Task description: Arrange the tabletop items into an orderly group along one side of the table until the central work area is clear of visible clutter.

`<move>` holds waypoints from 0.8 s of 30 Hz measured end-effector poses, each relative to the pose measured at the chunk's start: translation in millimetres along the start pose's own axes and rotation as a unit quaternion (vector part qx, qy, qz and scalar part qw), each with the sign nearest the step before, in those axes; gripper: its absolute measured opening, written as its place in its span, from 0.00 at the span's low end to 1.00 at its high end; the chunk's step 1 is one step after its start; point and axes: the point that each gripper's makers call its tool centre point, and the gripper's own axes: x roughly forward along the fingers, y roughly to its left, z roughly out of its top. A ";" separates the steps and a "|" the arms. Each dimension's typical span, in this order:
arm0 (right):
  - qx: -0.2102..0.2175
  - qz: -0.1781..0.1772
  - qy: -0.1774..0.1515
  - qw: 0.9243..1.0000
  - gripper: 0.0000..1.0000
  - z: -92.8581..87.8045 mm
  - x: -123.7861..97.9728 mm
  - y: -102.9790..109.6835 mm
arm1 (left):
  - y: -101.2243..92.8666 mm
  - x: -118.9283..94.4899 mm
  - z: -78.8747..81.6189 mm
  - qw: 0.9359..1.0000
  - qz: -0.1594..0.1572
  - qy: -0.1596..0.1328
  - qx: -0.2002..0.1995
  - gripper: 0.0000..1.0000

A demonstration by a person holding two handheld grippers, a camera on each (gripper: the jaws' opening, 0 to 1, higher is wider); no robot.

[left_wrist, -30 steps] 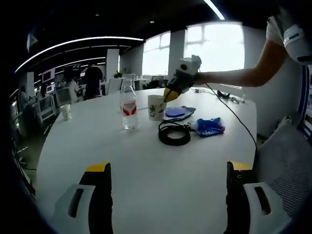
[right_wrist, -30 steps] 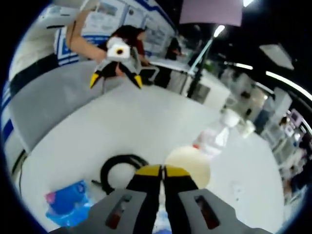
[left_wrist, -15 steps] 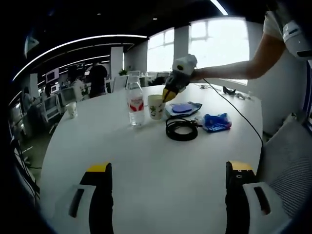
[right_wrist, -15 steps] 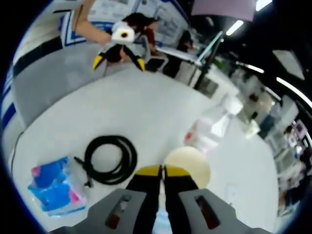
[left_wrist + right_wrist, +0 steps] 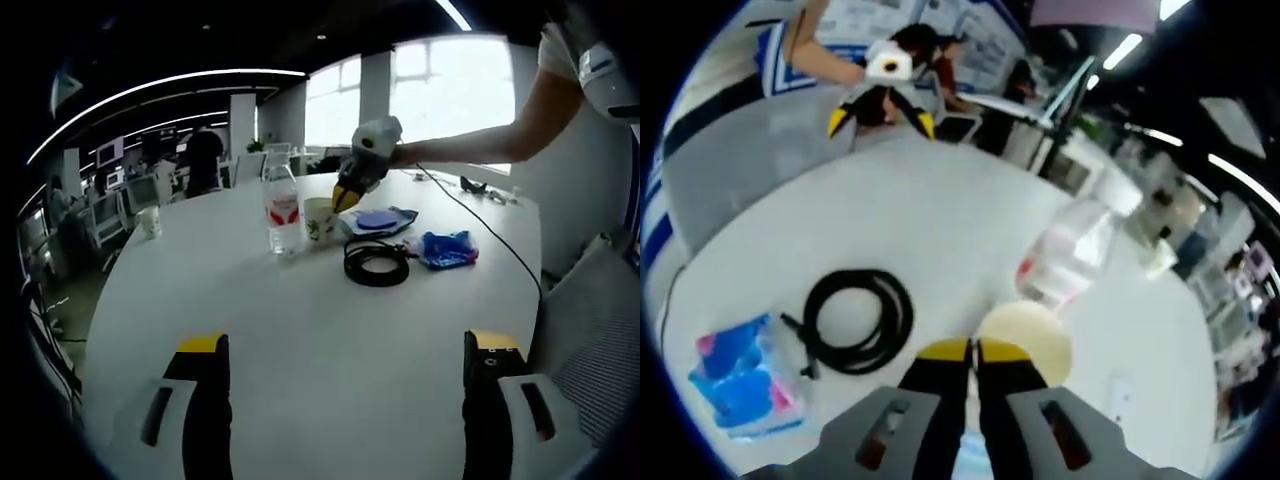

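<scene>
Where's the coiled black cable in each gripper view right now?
Left gripper view: coiled black cable lies right of centre on the white table, right of the cup.
Right gripper view: cable at lower left, left of the cup.
Shared landmark: water bottle beside the cup.

Item count on the desk (image 5: 300, 340): one water bottle (image 5: 283, 211), one paper cup (image 5: 320, 220), one coiled black cable (image 5: 376, 263), one blue packet (image 5: 448, 248), one blue plate (image 5: 377, 221), one small cup (image 5: 150, 222) at centre left

Left gripper (image 5: 342, 345) fingers spread wide; right gripper (image 5: 972, 349) fingers closed.
</scene>
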 end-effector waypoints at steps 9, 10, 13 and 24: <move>0.014 -0.011 -0.007 1.000 0.00 -1.4 -0.1 -4.6 | -1.1 0.9 -2.1 1.000 -0.002 0.005 0.002 0.97; 0.014 -0.012 -0.007 1.000 0.00 -1.4 -0.2 -4.4 | -0.9 1.0 -2.7 1.000 -0.001 0.007 0.002 0.97; 0.015 -0.013 -0.006 1.000 0.00 -1.3 -0.1 -4.2 | -0.1 1.4 -5.3 1.000 -0.001 0.012 0.005 0.97; 0.013 -0.009 -0.010 1.000 0.01 -0.7 3.9 -2.7 | -0.6 1.5 -7.7 1.000 0.001 0.019 0.006 0.97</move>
